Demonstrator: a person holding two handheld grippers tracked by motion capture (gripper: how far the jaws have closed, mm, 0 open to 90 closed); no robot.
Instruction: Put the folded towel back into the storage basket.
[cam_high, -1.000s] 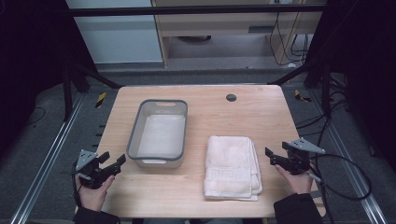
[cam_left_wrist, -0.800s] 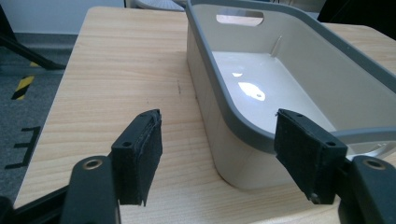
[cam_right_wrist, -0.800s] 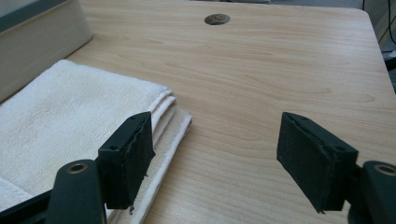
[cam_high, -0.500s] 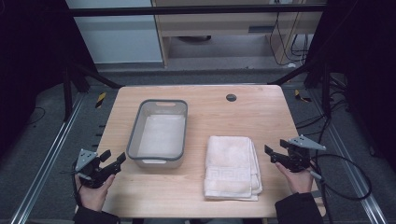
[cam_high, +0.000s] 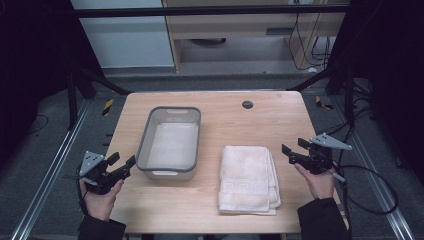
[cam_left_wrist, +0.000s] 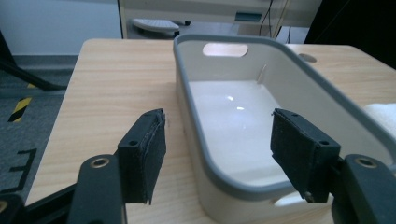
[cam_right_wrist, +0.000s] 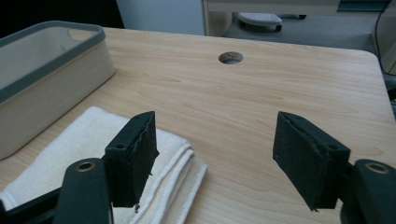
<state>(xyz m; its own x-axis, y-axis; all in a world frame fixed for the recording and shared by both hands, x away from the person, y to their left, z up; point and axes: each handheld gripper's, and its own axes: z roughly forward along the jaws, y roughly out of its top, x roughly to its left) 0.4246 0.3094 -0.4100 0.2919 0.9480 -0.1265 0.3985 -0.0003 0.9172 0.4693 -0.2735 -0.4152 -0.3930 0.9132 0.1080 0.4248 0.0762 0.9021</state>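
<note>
Folded white towel (cam_high: 249, 179) is found lying flat on the wooden table (cam_high: 235, 125), at the near right part of the top, just beside the grey-rimmed tub (cam_high: 170, 142) that stands to its left; the two are apart. A round cable hole (cam_high: 247, 104) is noted in the table toward the far edge. The right gripper (cam_high: 295, 152) is held at the right edge of the table, near the towel's right side but clear of it; its jaws have just been closing a little, yet they are seen parted with nothing between them. In the right gripper view the towel's stacked edges (cam_right_wrist: 173, 163) lie below and beyond the near jaw, untouched. The left gripper (cam_high: 122, 165) is held at the near left corner, just off the tub's near left corner; its jaws too have just been narrowing and are observed spread apart, unloaded. In the left gripper view the tub (cam_left_wrist: 233, 121) is seen between and beyond the jaws, without contact.
</note>
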